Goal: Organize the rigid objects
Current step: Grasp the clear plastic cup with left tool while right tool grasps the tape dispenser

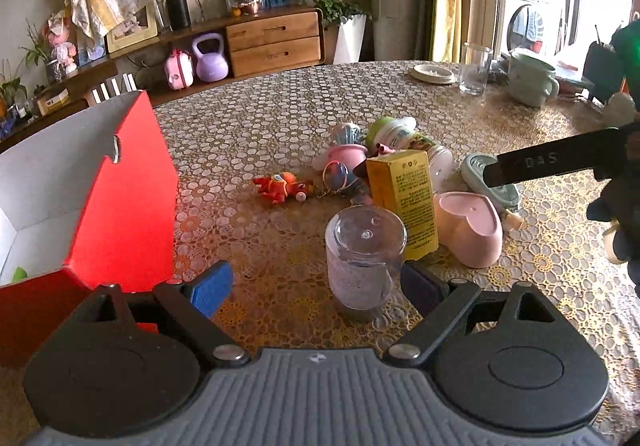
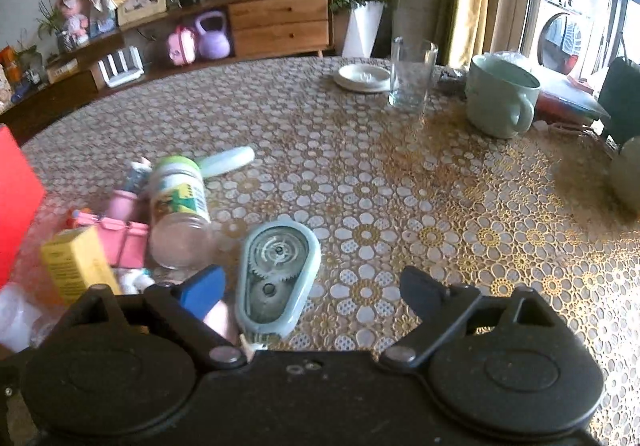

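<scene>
While the clear plastic cup (image 1: 364,250) stands inverted at lower centre of the left wrist frame, the left claw (image 1: 316,286) is spread wide around it, its blue pad (image 1: 212,288) apart from the cup and whether the dark pad touches it I cannot tell; one yellow box (image 1: 404,201) and one pink heart dish (image 1: 470,228) stand just behind; one red box (image 1: 100,205) fills the left; the right claw (image 2: 316,292) gapes wide over one pale-green gear case (image 2: 278,278) lying on the table (image 2: 440,205), gripping nothing.
</scene>
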A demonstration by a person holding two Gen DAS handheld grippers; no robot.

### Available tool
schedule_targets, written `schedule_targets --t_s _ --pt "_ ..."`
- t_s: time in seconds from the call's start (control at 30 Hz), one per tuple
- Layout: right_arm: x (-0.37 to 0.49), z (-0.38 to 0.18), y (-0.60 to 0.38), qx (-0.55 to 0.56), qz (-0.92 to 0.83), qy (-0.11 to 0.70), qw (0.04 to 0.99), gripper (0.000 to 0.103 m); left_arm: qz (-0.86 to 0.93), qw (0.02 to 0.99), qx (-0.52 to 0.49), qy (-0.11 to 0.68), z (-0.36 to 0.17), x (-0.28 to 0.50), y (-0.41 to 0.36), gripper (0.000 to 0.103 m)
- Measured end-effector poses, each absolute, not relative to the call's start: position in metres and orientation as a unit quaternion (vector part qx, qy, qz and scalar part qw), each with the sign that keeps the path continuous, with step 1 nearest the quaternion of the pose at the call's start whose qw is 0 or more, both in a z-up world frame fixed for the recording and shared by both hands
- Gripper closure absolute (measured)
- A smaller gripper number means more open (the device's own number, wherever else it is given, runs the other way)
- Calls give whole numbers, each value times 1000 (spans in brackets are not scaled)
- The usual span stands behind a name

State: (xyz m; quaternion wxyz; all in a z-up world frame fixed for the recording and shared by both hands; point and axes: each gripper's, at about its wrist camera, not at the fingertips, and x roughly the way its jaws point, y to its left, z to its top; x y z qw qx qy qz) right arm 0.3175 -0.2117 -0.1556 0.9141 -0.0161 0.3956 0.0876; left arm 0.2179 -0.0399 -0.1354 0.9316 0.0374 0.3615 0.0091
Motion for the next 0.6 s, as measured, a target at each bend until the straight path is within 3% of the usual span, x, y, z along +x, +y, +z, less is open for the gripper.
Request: schedule_targets --t_s 0.33,0.6 --pt "327 -165 -200 -30 86 400 912 27 4 931 57 361 -146 226 -46 12" --pt "330 -167 -193 -37 89 401 911 40 -14 930 85 357 -148 225 -59 45"
